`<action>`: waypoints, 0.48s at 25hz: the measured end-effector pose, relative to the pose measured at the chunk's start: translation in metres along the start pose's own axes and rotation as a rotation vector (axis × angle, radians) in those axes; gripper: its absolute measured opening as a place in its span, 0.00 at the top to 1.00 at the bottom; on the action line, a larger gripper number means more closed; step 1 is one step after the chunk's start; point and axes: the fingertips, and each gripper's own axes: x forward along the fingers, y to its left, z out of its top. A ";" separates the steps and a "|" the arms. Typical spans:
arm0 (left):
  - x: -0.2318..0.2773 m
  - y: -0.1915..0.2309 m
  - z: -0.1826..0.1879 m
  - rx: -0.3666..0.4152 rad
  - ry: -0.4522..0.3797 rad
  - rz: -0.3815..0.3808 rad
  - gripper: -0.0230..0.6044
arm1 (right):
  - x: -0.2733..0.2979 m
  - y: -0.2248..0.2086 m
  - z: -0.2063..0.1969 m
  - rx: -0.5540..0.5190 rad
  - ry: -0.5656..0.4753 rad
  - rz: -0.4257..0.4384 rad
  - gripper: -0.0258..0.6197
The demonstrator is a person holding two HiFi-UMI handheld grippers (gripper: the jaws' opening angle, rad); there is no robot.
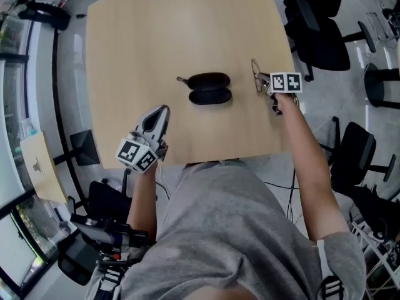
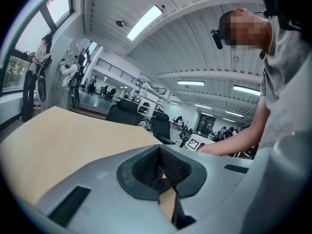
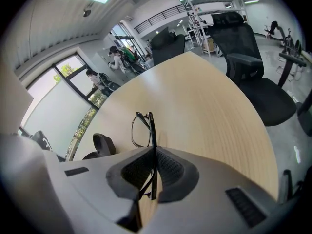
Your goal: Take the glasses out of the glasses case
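A black glasses case (image 1: 210,87) lies open in the middle of the wooden table (image 1: 144,55), and its dark shell (image 3: 101,145) shows at the left in the right gripper view. My right gripper (image 1: 265,82) is shut on the folded thin-framed glasses (image 1: 257,74), which stick out past its jaws (image 3: 145,129) just above the table's right part. My left gripper (image 1: 160,114) is shut with nothing in it, near the table's front edge, left of the case. In the left gripper view its jaws (image 2: 159,167) press together over bare wood.
Black office chairs (image 1: 325,39) stand to the right of the table, one of them (image 3: 246,48) beyond the far edge in the right gripper view. A dark cart with gear (image 1: 94,230) sits at the lower left. A window wall (image 1: 12,92) runs along the left.
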 end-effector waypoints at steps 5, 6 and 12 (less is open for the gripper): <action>0.010 0.000 0.003 0.010 -0.005 -0.025 0.96 | 0.004 -0.012 -0.001 -0.026 0.056 -0.048 0.92; 0.008 0.001 0.003 0.008 -0.006 -0.020 0.96 | 0.006 -0.010 -0.003 -0.032 0.066 -0.049 0.92; 0.005 0.001 0.004 0.003 -0.020 -0.018 0.96 | 0.013 -0.013 -0.005 -0.200 0.117 -0.130 0.92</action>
